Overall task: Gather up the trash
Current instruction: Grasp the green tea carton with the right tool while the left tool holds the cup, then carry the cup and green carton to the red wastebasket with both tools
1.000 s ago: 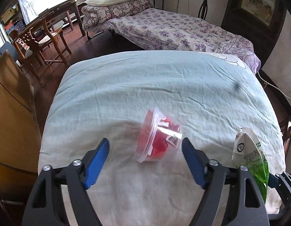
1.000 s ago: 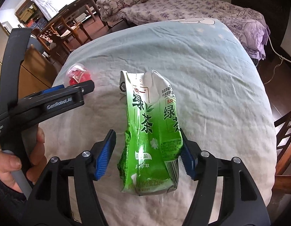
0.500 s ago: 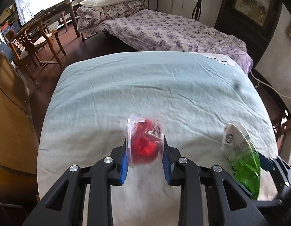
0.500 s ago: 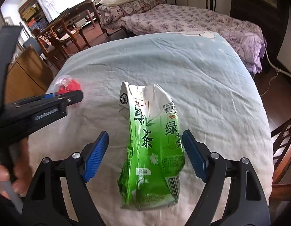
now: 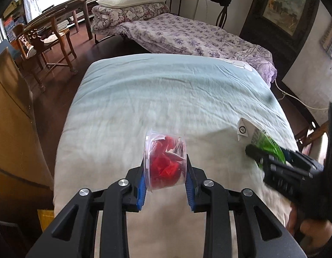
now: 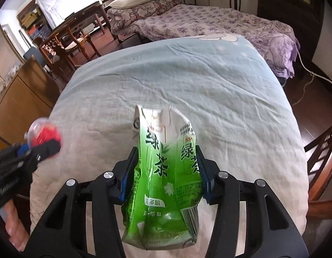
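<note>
Now the left gripper (image 5: pixel 165 173) has clamped onto the small clear plastic cup stuffed with red wrapper scraps (image 5: pixel 166 163), where a second ago its blue pads stood wide on either side of that cup as it lay on the bed. The cup sits sideways between the pads, its rim to the left, and looks lifted clear of the pale blue-grey wrinkled bedcover (image 5: pixel 166 90); the right wrist view shows it off to the left, blurred, riding in the jaws. So one piece of trash seems secured.

Over on the right gripper (image 6: pixel 163 172), the jaws are closing around the crumpled green-and-white green-tea drink carton (image 6: pixel 163 182), which half a second back lay between widely spread pads. Both pads now meet the carton's sides, and it looks pinched.

As for looks: the carton is flattened and creased, its white top torn open and pointing away, bold dark characters on the green body and a barcode near the bottom right. It should crush easily. With both pieces in hand, carrying them to a bin probably comes next; no bin shows in either view.
</note>
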{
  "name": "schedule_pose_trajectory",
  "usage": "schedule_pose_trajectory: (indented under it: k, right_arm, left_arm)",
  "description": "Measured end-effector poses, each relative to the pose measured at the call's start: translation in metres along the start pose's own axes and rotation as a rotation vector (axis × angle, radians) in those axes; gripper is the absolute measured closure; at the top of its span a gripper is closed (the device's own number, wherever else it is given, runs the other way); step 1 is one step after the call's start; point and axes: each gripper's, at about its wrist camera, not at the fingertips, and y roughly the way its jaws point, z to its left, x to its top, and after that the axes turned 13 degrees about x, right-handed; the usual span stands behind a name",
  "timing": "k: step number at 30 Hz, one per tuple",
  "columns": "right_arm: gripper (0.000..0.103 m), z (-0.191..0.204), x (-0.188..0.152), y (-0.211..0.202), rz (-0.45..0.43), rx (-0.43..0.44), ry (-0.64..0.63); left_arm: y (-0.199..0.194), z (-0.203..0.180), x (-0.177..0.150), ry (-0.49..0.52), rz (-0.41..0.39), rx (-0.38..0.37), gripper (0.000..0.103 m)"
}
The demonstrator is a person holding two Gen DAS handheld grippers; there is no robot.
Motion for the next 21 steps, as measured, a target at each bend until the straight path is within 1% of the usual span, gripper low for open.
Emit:
schedule_pose_trajectory:
  k: [2,6,9,14,21]
  right_arm:
    - [0.053,0.006,-0.006,-0.007,-0.007,0.016,0.012]
    - [0.053,0.022,-0.020,-0.016,-0.016,0.026,-0.005]
    - [0.053,0.033,-0.036,-0.020,-0.005,0.040,-0.018]
    - [0.053,0.049,-0.068,-0.023,0.043,0.069,-0.024]
    - [0.053,0.069,-0.090,-0.035,0.050,0.108,-0.034]
  left_arm:
    - [-0.010,0.007,-0.012,-0.005,0.000,0.000,0.073]
    - [-0.030,0.021,-0.037,-0.021,-0.003,0.003,0.073]
    - [-0.046,0.035,-0.056,-0.036,-0.008,0.010,0.073]
    - [-0.064,0.058,-0.085,-0.074,-0.009,0.031,0.073]
    - [-0.085,0.092,-0.119,-0.121,-0.013,0.058,0.073]
